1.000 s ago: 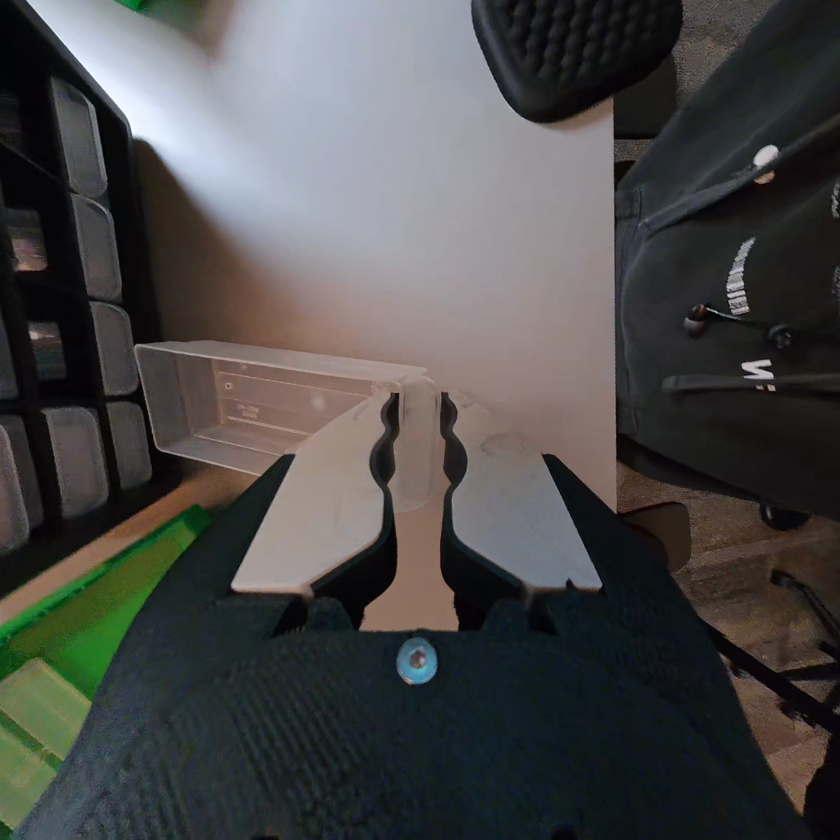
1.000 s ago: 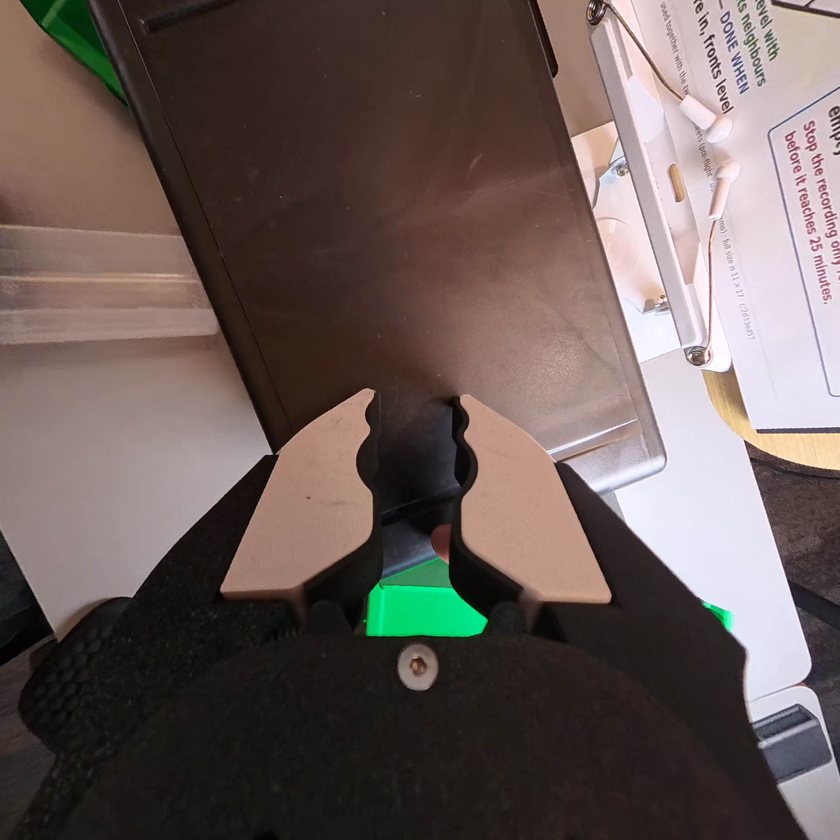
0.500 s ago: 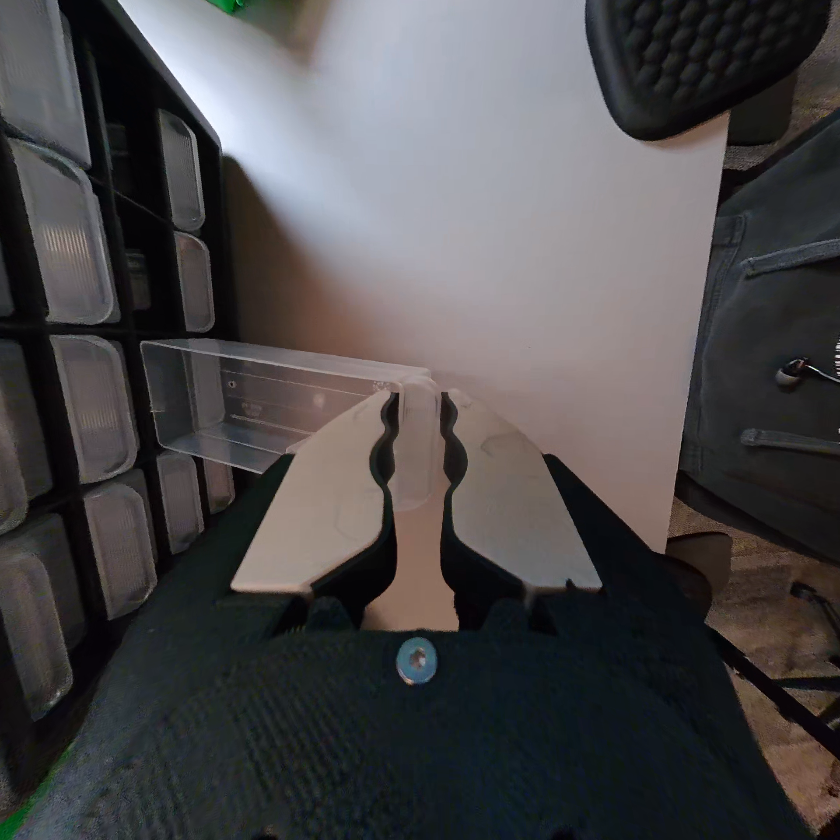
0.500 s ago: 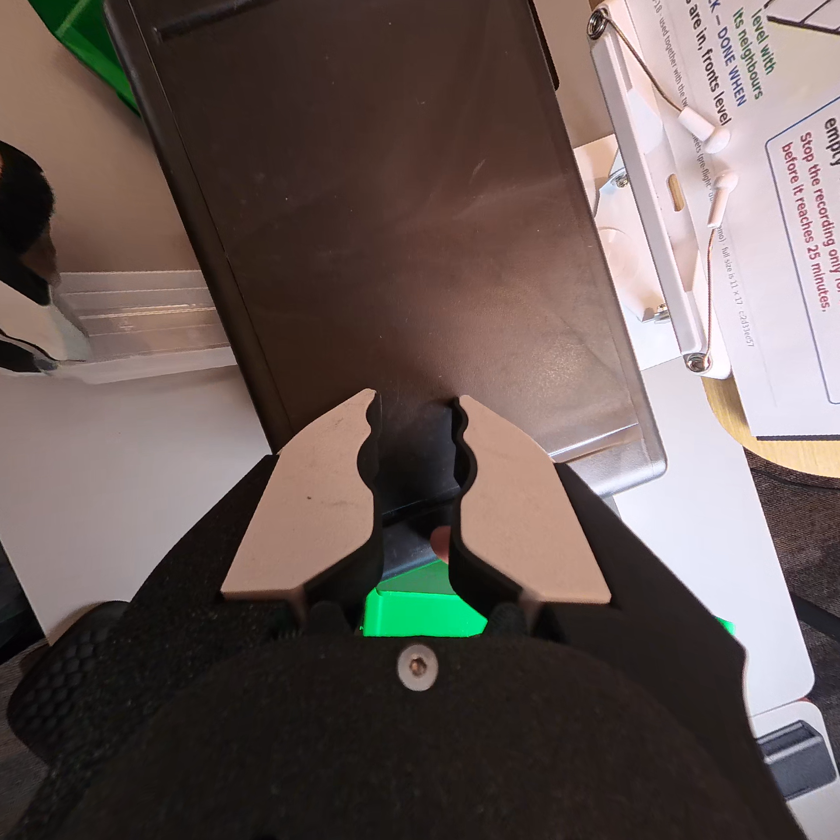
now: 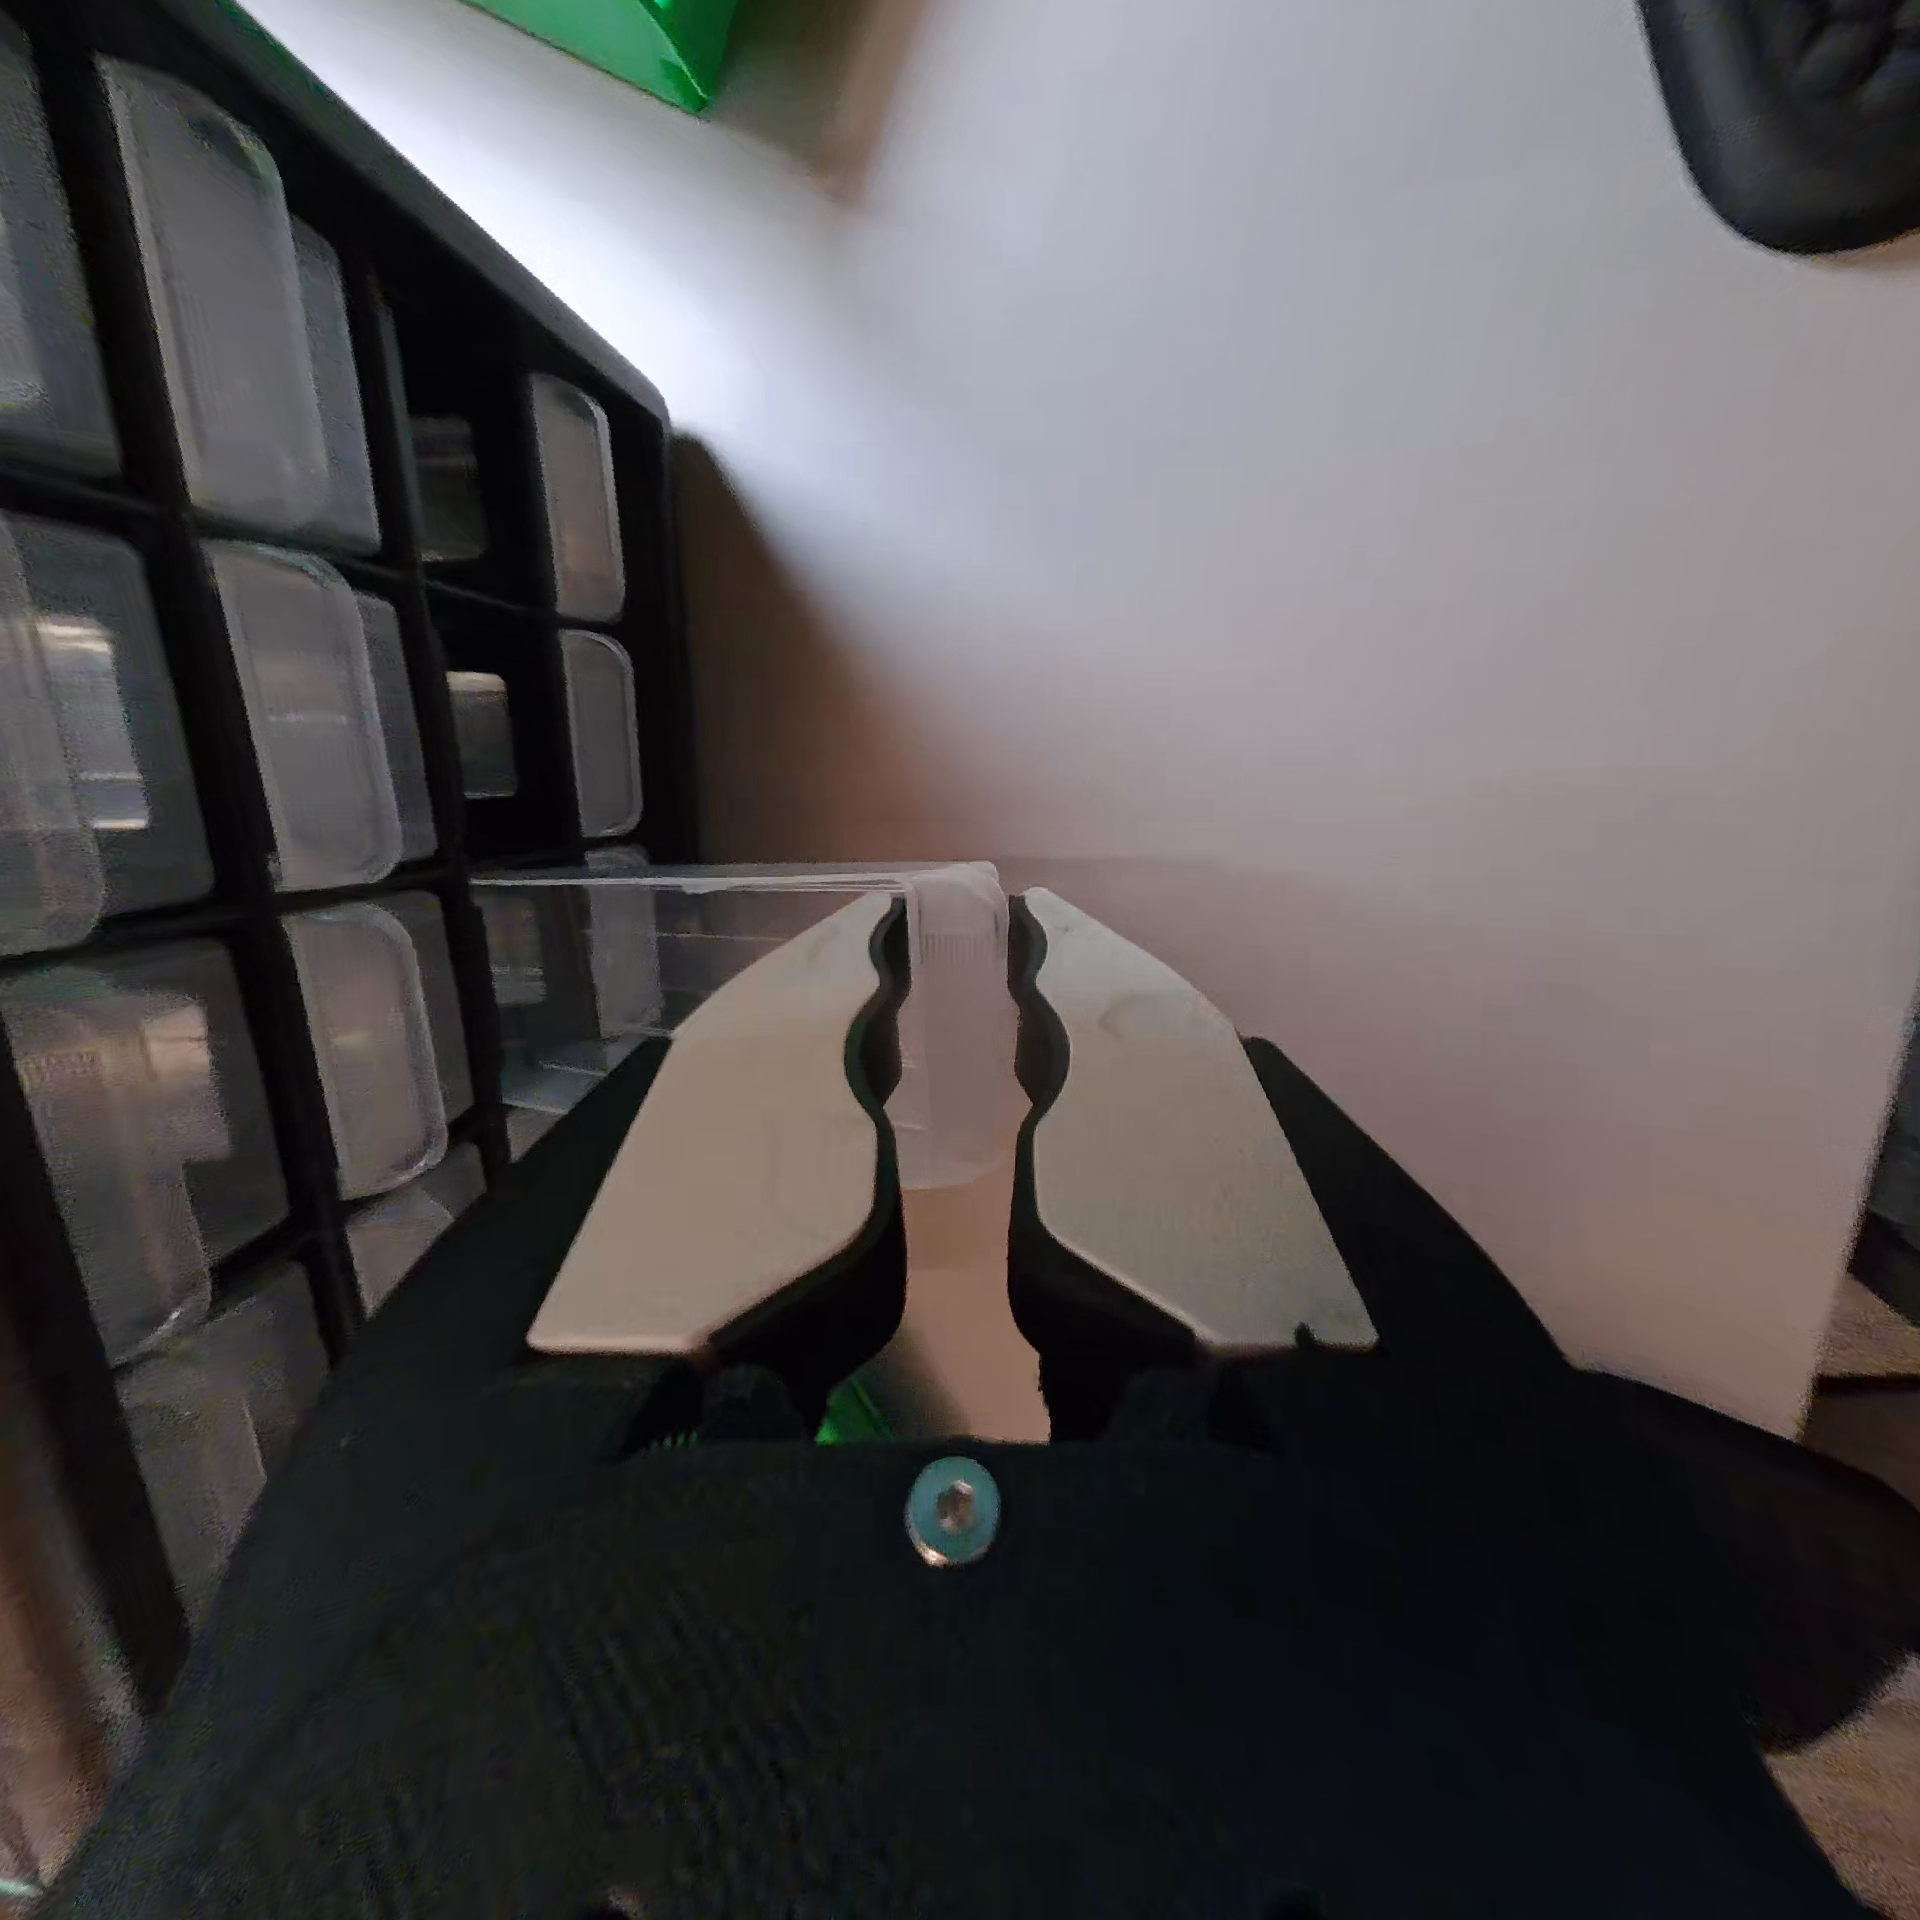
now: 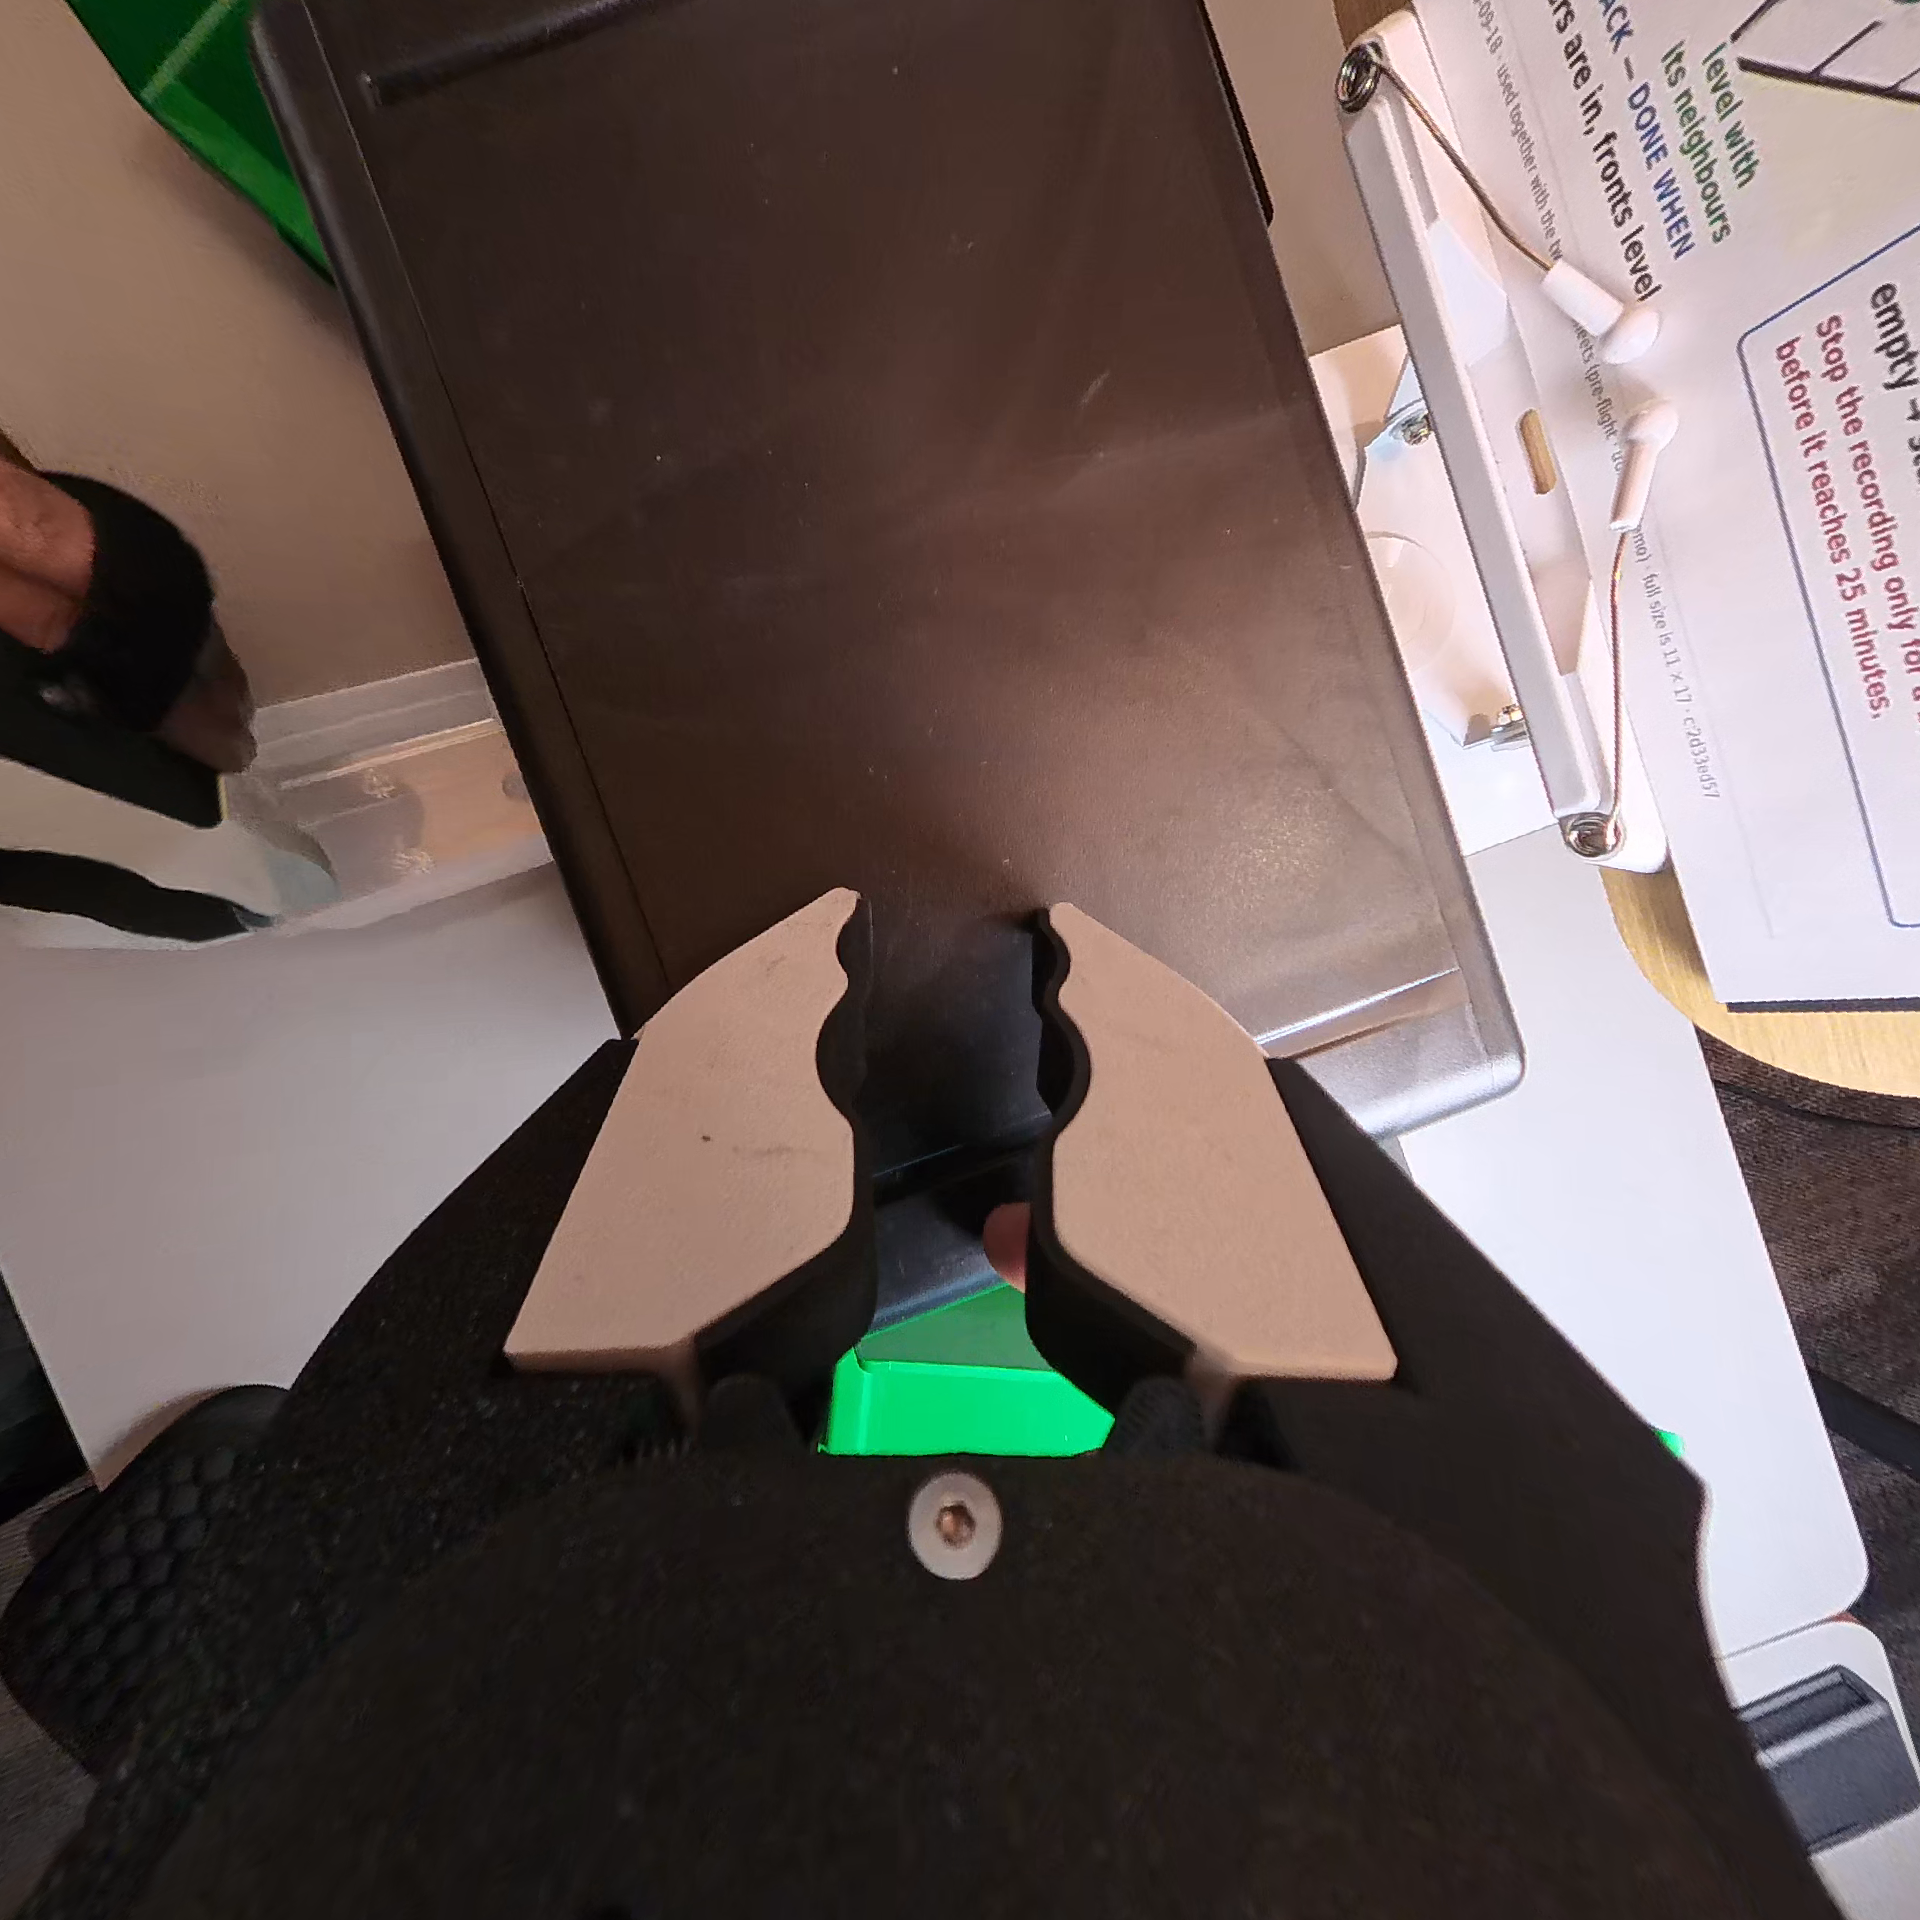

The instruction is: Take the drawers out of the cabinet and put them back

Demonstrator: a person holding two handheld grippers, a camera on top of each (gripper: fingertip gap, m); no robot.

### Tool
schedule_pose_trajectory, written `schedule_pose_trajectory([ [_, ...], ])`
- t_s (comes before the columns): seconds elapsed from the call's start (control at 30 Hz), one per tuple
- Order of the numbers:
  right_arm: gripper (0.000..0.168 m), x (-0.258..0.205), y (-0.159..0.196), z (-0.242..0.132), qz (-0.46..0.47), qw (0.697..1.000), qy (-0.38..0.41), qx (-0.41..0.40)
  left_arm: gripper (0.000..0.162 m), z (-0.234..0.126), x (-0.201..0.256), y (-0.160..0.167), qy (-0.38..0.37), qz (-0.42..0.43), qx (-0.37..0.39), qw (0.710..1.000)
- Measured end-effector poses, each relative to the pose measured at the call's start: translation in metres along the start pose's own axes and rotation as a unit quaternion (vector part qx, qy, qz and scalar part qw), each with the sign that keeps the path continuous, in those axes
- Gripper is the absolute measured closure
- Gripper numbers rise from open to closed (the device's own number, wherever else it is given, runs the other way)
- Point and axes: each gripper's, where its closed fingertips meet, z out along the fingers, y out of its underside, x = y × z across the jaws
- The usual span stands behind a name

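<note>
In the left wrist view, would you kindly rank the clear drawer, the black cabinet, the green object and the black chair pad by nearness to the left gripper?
1. Clear drawer: its tab is clamped in the left gripper.
2. Black cabinet: on the left, at the drawer's far end.
3. Green object at top centre and black chair pad at top right: both farthest, too close to call.
</note>
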Motion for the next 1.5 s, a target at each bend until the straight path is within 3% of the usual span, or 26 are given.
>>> schedule_pose_trajectory([
  [0.03, 0.139, 0.0, 0.0, 0.0, 0.0, 1.0, 0.0, 0.0, 0.144, 0.002, 0.0, 0.0, -0.016, 0.01, 0.0, 1.0],
  [0.43, 0.139, 0.0, 0.0, 0.0, 0.001, 1.0, 0.001, -0.008, 0.144, 0.034, -0.016, 0.032, -0.17, 0.099, 0.007, 0.98],
  [0.5, 0.139, 0.0, 0.0, 0.0, 0.001, 1.0, 0.0, -0.009, 0.143, 0.036, -0.025, 0.03, -0.181, 0.085, 0.033, 0.979],
  [0.7, 0.139, 0.0, 0.0, 0.0, 0.003, 1.0, 0.0, -0.006, 0.122, 0.035, -0.074, 0.027, -0.274, 0.048, 0.094, 0.956],
  [0.87, 0.139, 0.0, 0.0, 0.0, 0.002, 1.0, -0.001, -0.002, 0.115, 0.02, -0.068, 0.027, -0.279, 0.0, 0.172, 0.945],
  [1.0, 0.139, 0.0, 0.0, 0.0, -0.002, 1.0, -0.003, 0.0, 0.14, 0.012, -0.044, 0.034, -0.262, -0.028, 0.21, 0.942],
  [1.13, 0.142, 0.002, 0.0, 0.0, -0.001, 1.0, -0.003, 0.001, 0.154, 0.031, -0.052, 0.049, -0.271, -0.085, 0.193, 0.939],
  [1.33, 0.143, 0.002, -0.001, 0.0, 0.001, 1.0, -0.002, 0.001, 0.161, 0.032, -0.091, 0.048, -0.302, -0.159, 0.22, 0.914],
  [1.5, 0.143, 0.002, 0.0, 0.0, 0.001, 1.0, -0.004, -0.007, 0.162, 0.039, -0.1, 0.04, -0.278, -0.205, 0.245, 0.906],
])
